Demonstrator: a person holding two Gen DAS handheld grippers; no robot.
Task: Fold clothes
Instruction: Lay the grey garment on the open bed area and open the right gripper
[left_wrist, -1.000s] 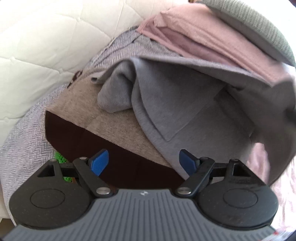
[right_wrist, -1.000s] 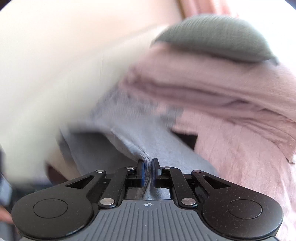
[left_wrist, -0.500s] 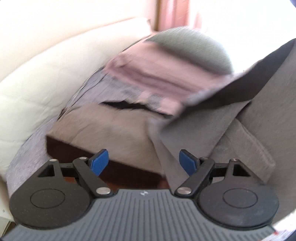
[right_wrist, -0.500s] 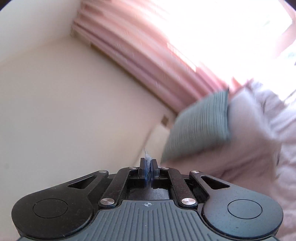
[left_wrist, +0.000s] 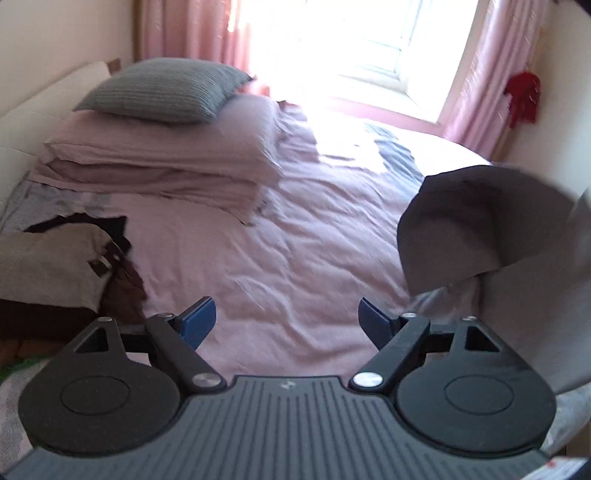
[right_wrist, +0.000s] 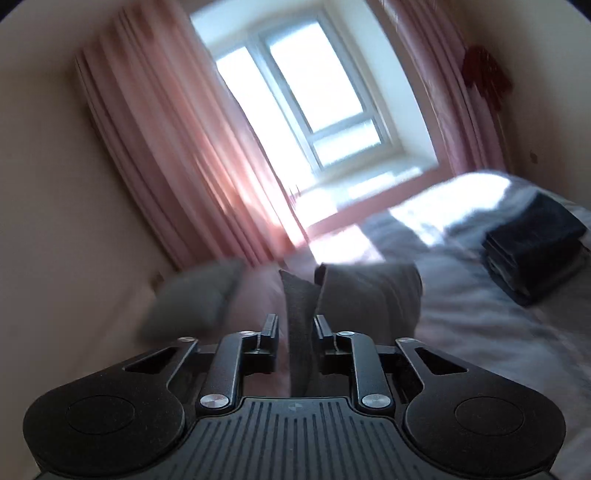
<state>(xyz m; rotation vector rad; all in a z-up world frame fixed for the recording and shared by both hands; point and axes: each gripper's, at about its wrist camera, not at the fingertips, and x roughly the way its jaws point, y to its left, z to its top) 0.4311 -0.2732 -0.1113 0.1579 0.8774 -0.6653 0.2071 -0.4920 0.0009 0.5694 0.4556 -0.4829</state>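
A grey garment (left_wrist: 480, 229) hangs in the air at the right of the left wrist view, above the pink bed sheet (left_wrist: 295, 240). My left gripper (left_wrist: 286, 314) is open wide over the sheet, with nothing between its blue pads. In the right wrist view a fold of the same grey garment (right_wrist: 369, 291) runs between the fingers of my right gripper (right_wrist: 295, 321). Its jaws are opening and stand slightly off the cloth. A pile of beige and brown clothes (left_wrist: 55, 266) lies at the left edge of the bed.
A grey pillow (left_wrist: 166, 88) tops a stack of folded pink bedding (left_wrist: 155, 162) at the headboard. Pink curtains (right_wrist: 177, 155) frame a bright window (right_wrist: 306, 81). A dark folded stack (right_wrist: 535, 251) sits on the bed at the right. A red ornament (left_wrist: 522, 96) hangs on the wall.
Both views swung up from the clothes pile to the bed and window. The grey garment was lifted off the pile and carried right. The right jaws, shut on it before, now stand apart.
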